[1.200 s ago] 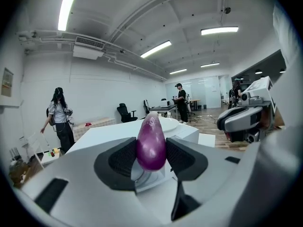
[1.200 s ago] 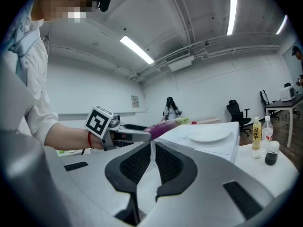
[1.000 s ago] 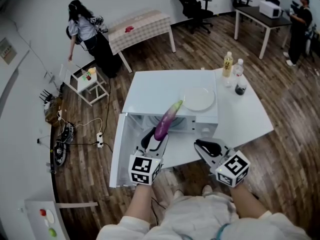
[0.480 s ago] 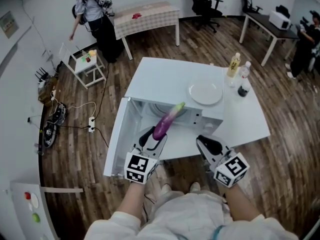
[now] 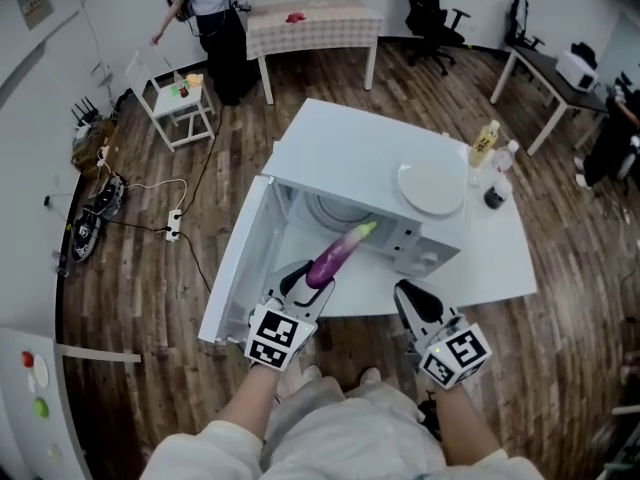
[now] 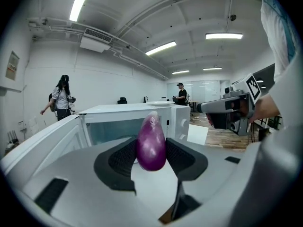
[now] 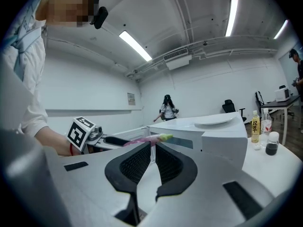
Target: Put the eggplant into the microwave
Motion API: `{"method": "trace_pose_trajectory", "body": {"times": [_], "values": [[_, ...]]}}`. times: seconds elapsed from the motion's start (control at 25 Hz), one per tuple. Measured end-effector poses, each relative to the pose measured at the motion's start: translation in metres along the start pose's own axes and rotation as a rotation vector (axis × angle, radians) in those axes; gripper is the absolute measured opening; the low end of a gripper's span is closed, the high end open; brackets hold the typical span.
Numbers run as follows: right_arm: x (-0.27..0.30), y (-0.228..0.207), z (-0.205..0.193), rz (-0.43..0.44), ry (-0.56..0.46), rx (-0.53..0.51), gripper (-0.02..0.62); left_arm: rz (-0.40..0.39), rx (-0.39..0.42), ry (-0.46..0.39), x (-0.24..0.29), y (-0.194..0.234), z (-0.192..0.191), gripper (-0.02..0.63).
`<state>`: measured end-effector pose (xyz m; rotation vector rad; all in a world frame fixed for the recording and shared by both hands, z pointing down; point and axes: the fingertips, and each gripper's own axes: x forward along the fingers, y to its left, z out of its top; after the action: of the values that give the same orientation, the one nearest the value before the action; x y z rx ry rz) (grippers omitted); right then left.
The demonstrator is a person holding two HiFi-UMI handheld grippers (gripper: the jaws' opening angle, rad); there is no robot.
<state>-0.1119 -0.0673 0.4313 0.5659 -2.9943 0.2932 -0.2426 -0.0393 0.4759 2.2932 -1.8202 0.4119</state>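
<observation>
The eggplant (image 5: 336,252), purple with a pale neck and a green stem end, is held in the air in front of the microwave oven (image 5: 350,153). It slants toward 1 o'clock in the head view, and its stem tip reaches the mouth of the open cavity. Whether the tip has crossed the threshold cannot be told. The left gripper (image 5: 311,279) pinches the eggplant's fat end, with both black ribbed pads pressed against its sides. The eggplant sticks out well past the fingertips.

At 4 o'clock of the eggplant, well apart from it, the right gripper (image 5: 406,292) hangs level before the oven's control panel (image 5: 421,254). Its jaws are drawn nearly together with only a thin slit showing, and nothing is between them.

The oven door (image 5: 236,265) is swung wide open at 9 o'clock of the cavity, where the round glass turntable (image 5: 330,211) shows. A white plate (image 5: 432,188) lies on the oven's top toward 2 o'clock. The oven stands on a white table (image 5: 500,258). Farther out at 2 o'clock on that table stand a yellow-labelled drink bottle (image 5: 485,143), a clear water bottle (image 5: 506,158) and a small dark bottle (image 5: 493,197).

On the wooden floor at 9 o'clock lie a power strip (image 5: 173,231) and cables. At 11 o'clock a person (image 5: 212,3) stands between a small white stand (image 5: 180,108) and a table with a checked cloth (image 5: 312,23).
</observation>
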Motion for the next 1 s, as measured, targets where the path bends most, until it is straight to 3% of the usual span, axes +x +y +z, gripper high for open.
{"method": "trace_pose_trajectory", "body": {"times": [0.56,1.0], "values": [[0.029,0.002,-0.062,-0.037,0.042,-0.010,0.037,0.003,0.051,0.108,0.045,0.027,-0.074,0.196],[0.048,-0.020,-0.093,-0.038,0.030,-0.023,0.037,0.033,0.062,0.133,0.110,0.058,-0.071,0.196]]}}
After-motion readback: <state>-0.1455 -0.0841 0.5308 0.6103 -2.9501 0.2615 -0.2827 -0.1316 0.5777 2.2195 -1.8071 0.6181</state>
